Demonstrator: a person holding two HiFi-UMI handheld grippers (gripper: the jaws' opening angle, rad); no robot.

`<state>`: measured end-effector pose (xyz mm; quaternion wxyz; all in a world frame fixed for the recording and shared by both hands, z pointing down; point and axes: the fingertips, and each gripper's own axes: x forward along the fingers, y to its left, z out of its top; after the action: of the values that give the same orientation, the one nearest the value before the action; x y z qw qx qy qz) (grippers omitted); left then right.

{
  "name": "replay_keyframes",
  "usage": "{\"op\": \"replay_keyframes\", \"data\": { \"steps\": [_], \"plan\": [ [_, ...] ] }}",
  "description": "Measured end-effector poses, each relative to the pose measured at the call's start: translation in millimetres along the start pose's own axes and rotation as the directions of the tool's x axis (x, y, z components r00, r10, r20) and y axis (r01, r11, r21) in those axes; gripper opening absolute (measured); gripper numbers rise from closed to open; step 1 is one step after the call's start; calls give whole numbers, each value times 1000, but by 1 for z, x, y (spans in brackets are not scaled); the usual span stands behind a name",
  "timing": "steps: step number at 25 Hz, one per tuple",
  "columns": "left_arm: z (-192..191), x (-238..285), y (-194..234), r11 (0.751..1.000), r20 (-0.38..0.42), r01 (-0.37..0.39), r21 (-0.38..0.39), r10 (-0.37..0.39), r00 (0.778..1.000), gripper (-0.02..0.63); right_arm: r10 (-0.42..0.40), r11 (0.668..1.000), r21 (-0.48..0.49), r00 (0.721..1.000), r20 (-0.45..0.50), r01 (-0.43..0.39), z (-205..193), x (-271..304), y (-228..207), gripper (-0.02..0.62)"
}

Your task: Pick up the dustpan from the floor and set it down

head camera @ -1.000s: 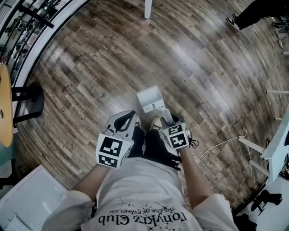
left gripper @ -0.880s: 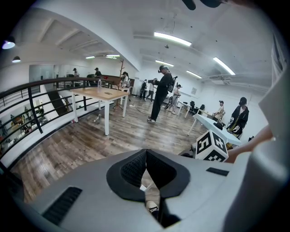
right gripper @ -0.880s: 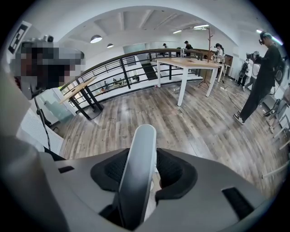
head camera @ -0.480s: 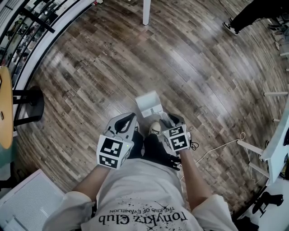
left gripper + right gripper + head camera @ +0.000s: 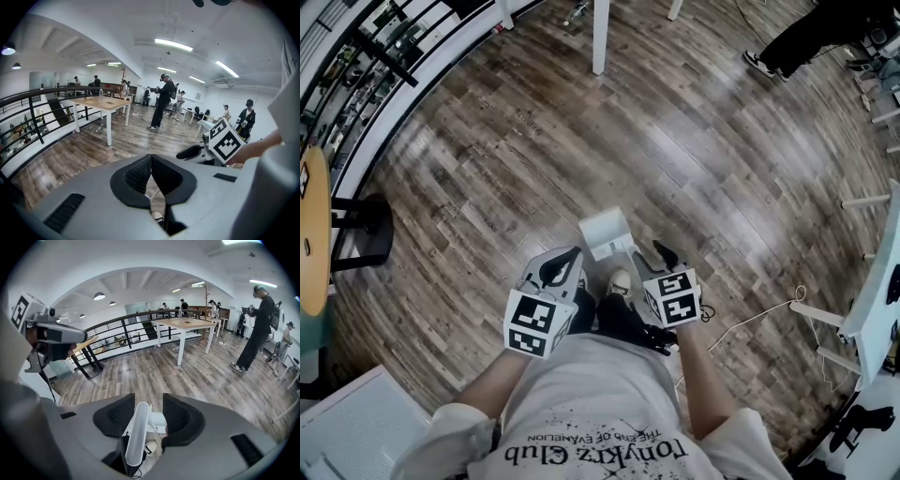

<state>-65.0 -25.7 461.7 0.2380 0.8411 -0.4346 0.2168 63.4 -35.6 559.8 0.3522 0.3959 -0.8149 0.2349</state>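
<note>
Looking down from the head view, two grippers hang low over the brown wood floor (image 5: pixel 478 178). The right gripper (image 5: pixel 650 255) has its jaws wide apart. They have just been opening, and the long white handle (image 5: pixel 137 432) of the dustpan (image 5: pixel 606 231) stands up between them. In the right gripper view the handle is close to the jaw on the left side, and there is a clear gap to the other jaw. So the dark pads (image 5: pixel 180 416) do not squeeze it, and the gripper holds nothing. I cannot tell if the handle brushes the near pad. The white scoop of the dustpan sits on the floor just past the tips of the right jaws, with its handle leaning back in between them. The left gripper (image 5: pixel 570 253) is just beside the scoop, off to one side of it. Its jaws are shut, with the two dark pads meeting at the tips and nothing between them. Under the tips a thin slit stays open, and only a bit of floor and a light shoe (image 5: pixel 620 281) show through it. The shoe is on the floor between the two grippers, behind both sets of jaw tips. Far past the right jaws a person (image 5: pixel 255 329) in dark clothes stands on the same floor — well away from the dustpan.
</note>
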Motion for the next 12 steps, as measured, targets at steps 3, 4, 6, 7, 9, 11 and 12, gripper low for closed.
{"op": "replay_keyframes", "data": {
  "steps": [3, 4, 6, 7, 9, 11, 12],
  "plan": [
    [4, -5, -4, 1000, 11, -1, 10, 0, 1000, 23, -12, 1000, 1, 999, 43, 12, 11, -18, -1, 201],
    [5, -8, -6, 1000, 16, -1, 14, 1, 1000, 23, -15, 1000, 2, 998, 58, 15, 14, -25, -1, 199],
    [6, -12, -8, 1000, 24, -1, 23, 1, 1000, 23, -18, 1000, 6, 995, 95, 18, 22, -38, 0, 190],
    [7, -14, -10, 1000, 26, -1, 28, 0, 1000, 23, -22, 1000, 6, 993, 116, 21, 27, -45, 0, 182],
    [7, -18, -14, 999, 30, 1, 41, -2, 1000, 23, -39, 999, -2, 987, 156, 40, 36, -59, -1, 159],
    [7, -23, -19, 999, 35, 3, 50, -5, 999, 23, -56, 998, -12, 980, 193, 60, 45, -73, -1, 123],
    [7, -26, -21, 999, 38, 4, 52, -6, 999, 23, -62, 998, -14, 976, 209, 67, 48, -80, -1, 107]
  ]
}}
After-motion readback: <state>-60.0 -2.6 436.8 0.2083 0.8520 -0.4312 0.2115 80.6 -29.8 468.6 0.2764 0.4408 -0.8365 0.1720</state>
